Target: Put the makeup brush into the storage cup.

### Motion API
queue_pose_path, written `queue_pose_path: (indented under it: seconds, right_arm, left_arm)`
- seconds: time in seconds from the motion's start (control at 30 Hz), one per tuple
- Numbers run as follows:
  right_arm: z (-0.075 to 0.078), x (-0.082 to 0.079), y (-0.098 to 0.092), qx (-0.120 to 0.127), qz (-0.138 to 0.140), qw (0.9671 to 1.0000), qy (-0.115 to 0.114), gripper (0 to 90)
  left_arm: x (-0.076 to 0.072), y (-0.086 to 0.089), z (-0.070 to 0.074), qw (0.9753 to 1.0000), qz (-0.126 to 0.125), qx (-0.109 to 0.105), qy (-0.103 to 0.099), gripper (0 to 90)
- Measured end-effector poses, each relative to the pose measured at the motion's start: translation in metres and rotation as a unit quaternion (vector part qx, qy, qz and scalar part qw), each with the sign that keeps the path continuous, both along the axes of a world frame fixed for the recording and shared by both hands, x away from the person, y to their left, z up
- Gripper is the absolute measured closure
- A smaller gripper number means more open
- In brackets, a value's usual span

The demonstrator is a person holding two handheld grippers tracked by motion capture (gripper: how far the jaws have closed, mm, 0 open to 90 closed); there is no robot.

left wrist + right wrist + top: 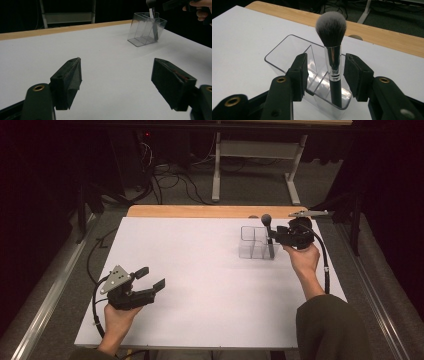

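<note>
The left gripper (151,278) rests on the white counter (200,270), jaws wide apart — well left of the clear organizer (252,242). A makeup brush (332,50) stands upright in the organizer's right compartment — the right gripper (325,72) flanks its ferrule, jaws apart, not touching.

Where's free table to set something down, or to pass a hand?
Bare white table runs from the open left claw across to the clear organizer, and along the near edge. Crowded at the far right: the open right claw flanks the brush standing in the organizer.
</note>
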State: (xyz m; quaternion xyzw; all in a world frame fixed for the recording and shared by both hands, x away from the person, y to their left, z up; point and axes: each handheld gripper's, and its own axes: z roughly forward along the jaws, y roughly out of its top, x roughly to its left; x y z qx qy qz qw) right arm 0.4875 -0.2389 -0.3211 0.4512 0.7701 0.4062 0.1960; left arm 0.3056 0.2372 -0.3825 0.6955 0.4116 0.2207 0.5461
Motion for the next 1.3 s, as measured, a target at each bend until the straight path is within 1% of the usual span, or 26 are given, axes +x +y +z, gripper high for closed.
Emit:
queue_pose_path:
  seconds: [0.27, 0.43, 0.7, 0.77, 0.83, 0.93, 1.3]
  right_arm:
    - [0.002, -0.005, -0.003, 0.012, 0.000, 0.9999, -0.005, 55.0]
    - [0.004, -0.008, -0.007, 0.009, -0.001, 0.9999, -0.007, 54.3]
    - [0.007, -0.018, -0.012, 0.019, 0.002, 0.9998, -0.011, 53.8]
    - [0.008, -0.019, -0.013, 0.018, 0.003, 0.9998, -0.013, 53.8]
    - [0.008, -0.021, -0.014, 0.023, 0.003, 0.9996, -0.014, 53.7]
    - [0.009, -0.024, -0.015, 0.023, 0.003, 0.9996, -0.013, 53.6]
    - [0.011, -0.033, -0.020, 0.031, 0.011, 0.9993, -0.020, 53.5]
  left_arm:
    - [0.000, 0.001, 0.000, 1.0000, 0.001, -0.001, 0.000, 24.6]
    - [-0.001, 0.001, 0.000, 1.0000, 0.001, 0.000, -0.002, 24.7]
    - [0.000, 0.000, 0.000, 1.0000, 0.001, -0.001, -0.001, 24.7]
    - [-0.001, 0.000, 0.000, 1.0000, 0.001, 0.000, -0.001, 24.7]
    - [-0.001, 0.000, 0.000, 1.0000, 0.000, 0.000, -0.001, 24.7]
    - [-0.001, 0.000, 0.000, 1.0000, 0.000, -0.001, 0.000, 24.7]
    - [0.000, 0.000, 0.000, 1.0000, 0.001, -0.002, 0.001, 24.7]
